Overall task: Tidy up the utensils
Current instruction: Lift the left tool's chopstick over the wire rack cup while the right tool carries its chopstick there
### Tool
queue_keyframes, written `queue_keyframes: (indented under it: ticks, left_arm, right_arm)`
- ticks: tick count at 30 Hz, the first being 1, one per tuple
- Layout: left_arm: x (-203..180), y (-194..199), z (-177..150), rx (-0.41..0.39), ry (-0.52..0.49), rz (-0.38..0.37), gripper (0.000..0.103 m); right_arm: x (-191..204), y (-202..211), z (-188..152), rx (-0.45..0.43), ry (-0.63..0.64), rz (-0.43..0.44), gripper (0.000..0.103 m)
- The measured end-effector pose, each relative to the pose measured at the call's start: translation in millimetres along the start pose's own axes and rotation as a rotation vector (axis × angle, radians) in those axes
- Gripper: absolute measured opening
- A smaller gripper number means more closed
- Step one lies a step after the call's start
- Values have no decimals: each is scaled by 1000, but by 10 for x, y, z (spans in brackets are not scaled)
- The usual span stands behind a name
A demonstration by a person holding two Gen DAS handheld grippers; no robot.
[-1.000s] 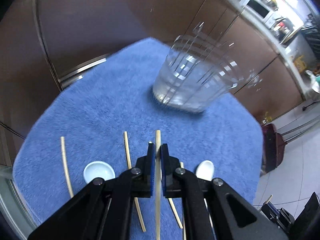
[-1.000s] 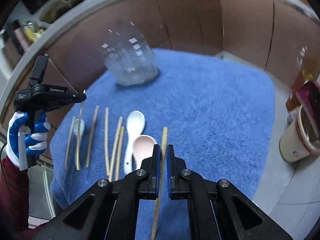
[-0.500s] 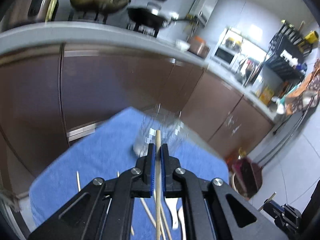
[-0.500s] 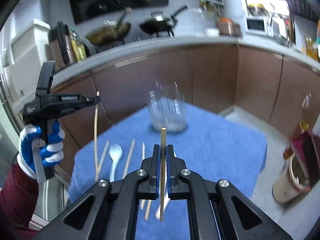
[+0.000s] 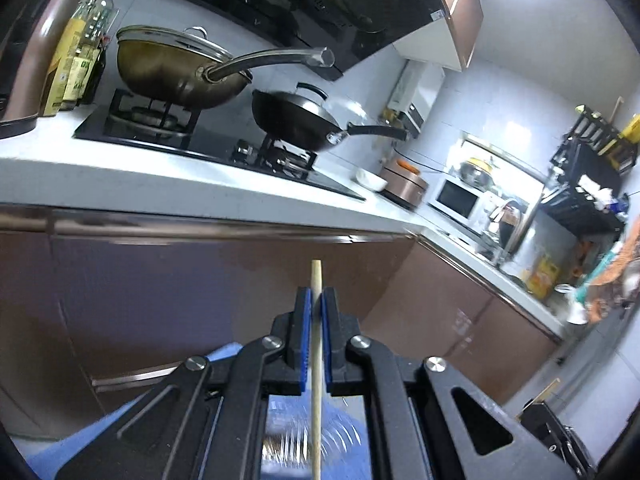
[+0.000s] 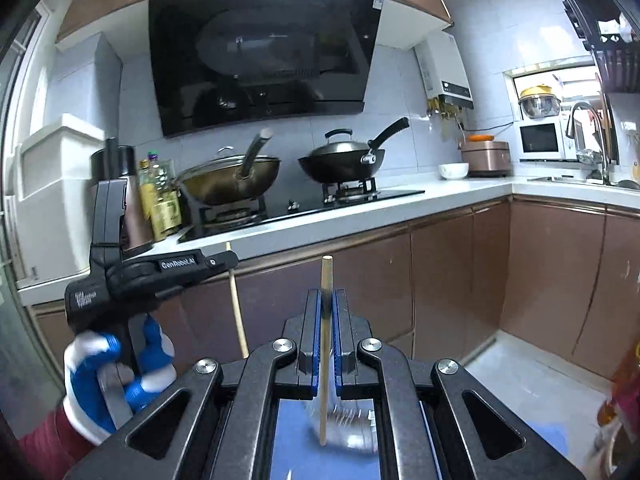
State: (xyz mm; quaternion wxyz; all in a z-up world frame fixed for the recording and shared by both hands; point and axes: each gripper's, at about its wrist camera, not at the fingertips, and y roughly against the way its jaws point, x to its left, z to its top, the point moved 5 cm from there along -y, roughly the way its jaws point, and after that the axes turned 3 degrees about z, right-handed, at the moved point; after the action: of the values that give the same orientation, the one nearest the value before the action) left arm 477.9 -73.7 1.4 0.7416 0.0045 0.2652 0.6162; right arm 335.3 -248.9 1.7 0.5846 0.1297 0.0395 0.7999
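Note:
My left gripper (image 5: 316, 294) is shut on a wooden chopstick (image 5: 316, 360) that stands upright, its lower end over the blurred clear glass cup (image 5: 304, 444) on the blue mat (image 5: 96, 424). My right gripper (image 6: 327, 296) is shut on another upright chopstick (image 6: 325, 344), its lower tip above the same glass cup (image 6: 344, 420). The left gripper (image 6: 224, 259) also shows in the right wrist view, held by a blue-gloved hand (image 6: 116, 376) with its chopstick (image 6: 237, 304) hanging down. The remaining utensils on the mat are hidden.
Brown cabinet fronts (image 6: 452, 280) and a white counter (image 6: 360, 208) stand behind the mat. On the hob sit a lidded wok (image 5: 176, 68) and a black pan (image 5: 296, 120). Oil bottles (image 6: 160, 200) stand at the left. A sink tap (image 6: 592, 136) is at the right.
Both grippers rose and tilted upward with their chopsticks, so the views swung from the mat to the kitchen wall. The glass cup now lies below the jaws.

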Motion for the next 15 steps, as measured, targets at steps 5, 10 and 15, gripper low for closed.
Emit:
queue_keyframes:
  ticks: [5,10,15]
  left_arm:
    - [52,-601,-273,-9,-47,73,4]
    - [127,-973,-617,-21,-89,115,5]
    - [189,-1189,-966,-12,-135,138,5]
  right_arm:
    - [-217,-564,-243,18,3,-41,5]
    - [-346,-897,-561,51,2,-69,5]
    - [-406,-1098,-915,102,0,-76,5]
